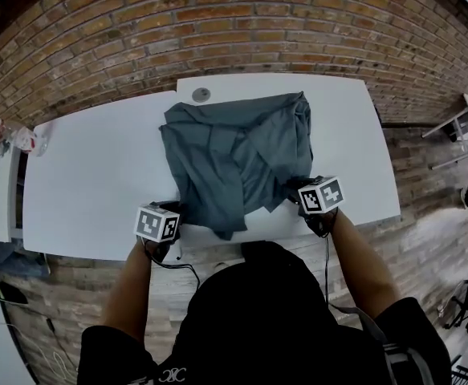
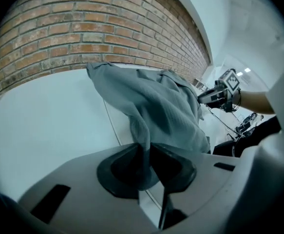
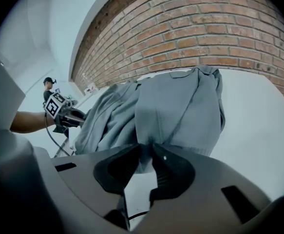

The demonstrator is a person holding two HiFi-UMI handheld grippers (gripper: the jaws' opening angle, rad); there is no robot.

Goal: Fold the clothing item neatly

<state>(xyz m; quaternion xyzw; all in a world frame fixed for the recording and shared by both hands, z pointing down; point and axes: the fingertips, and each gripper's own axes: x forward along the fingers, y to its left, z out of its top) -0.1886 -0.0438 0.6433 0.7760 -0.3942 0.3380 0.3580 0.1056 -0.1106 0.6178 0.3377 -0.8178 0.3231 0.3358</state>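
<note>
1. White table by a brick wall. The crumpled grey-blue cotton garment lies mid-table, with its near edge at 6 o'clock.
2. Left gripper and right gripper each pinch that edge.
3. I'd keep the tension even and lift both together.

Left claw, right claw both clamped

Overhead plus low close-ups of garment

Black sleeves, black cables, marker-cubed left claw, right claw
</note>
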